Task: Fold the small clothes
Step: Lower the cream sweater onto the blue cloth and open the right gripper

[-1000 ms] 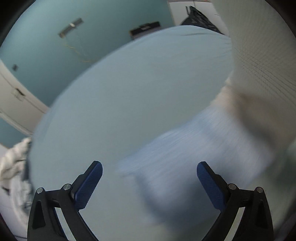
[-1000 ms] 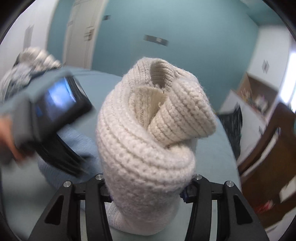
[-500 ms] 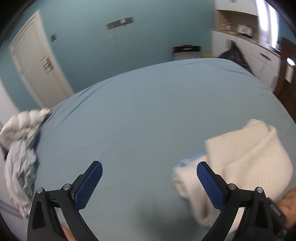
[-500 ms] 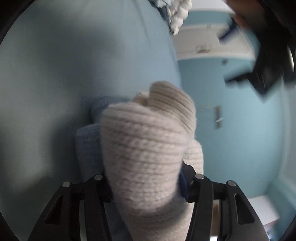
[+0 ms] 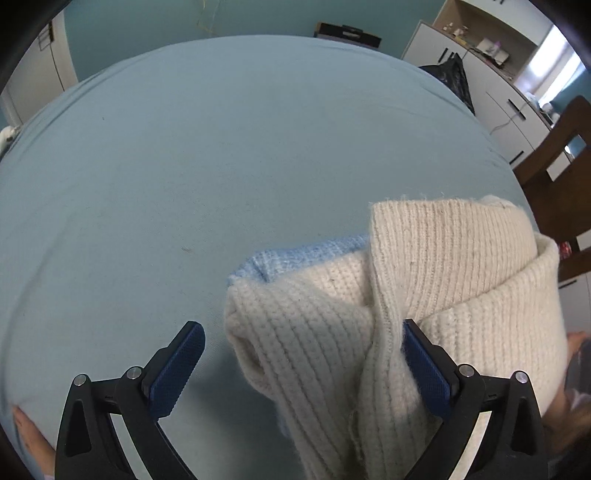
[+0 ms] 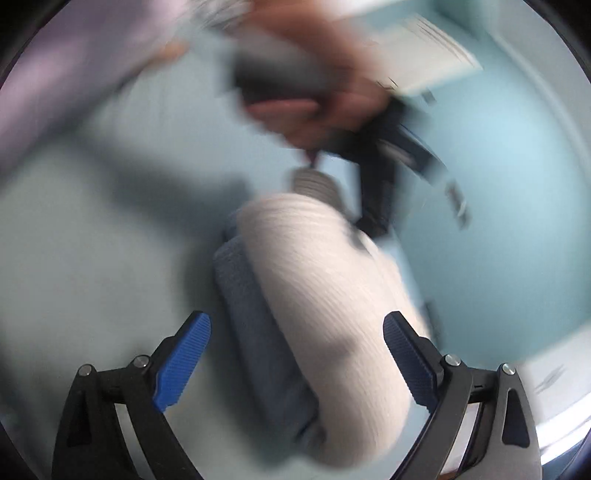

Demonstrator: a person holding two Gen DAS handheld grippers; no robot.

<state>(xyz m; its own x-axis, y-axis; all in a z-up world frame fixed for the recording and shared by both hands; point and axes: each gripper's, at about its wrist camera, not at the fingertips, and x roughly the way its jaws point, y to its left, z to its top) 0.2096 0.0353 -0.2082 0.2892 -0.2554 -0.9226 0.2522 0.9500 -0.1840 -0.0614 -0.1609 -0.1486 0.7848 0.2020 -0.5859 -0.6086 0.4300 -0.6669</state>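
A folded cream knit garment (image 5: 424, 295) lies on top of a folded light blue knit (image 5: 295, 258) on the blue bed sheet (image 5: 184, 166). My left gripper (image 5: 303, 365) is open just above the near end of the cream knit, jaws either side of it. In the blurred right wrist view the cream knit (image 6: 332, 295) rests on the blue one (image 6: 255, 314), and my right gripper (image 6: 295, 362) is open over them, holding nothing. The other hand and gripper (image 6: 369, 122) show beyond the pile.
A wooden chair (image 5: 554, 177) stands off the bed's right side, with white cabinets (image 5: 498, 92) and a black bag (image 5: 450, 77) behind it. A dark box (image 5: 347, 33) sits by the teal wall. A door (image 5: 33, 81) is at far left.
My right gripper opened and let go of the cream knit, which now lies on the blue knit. My left gripper swung right and closer, over the pile.
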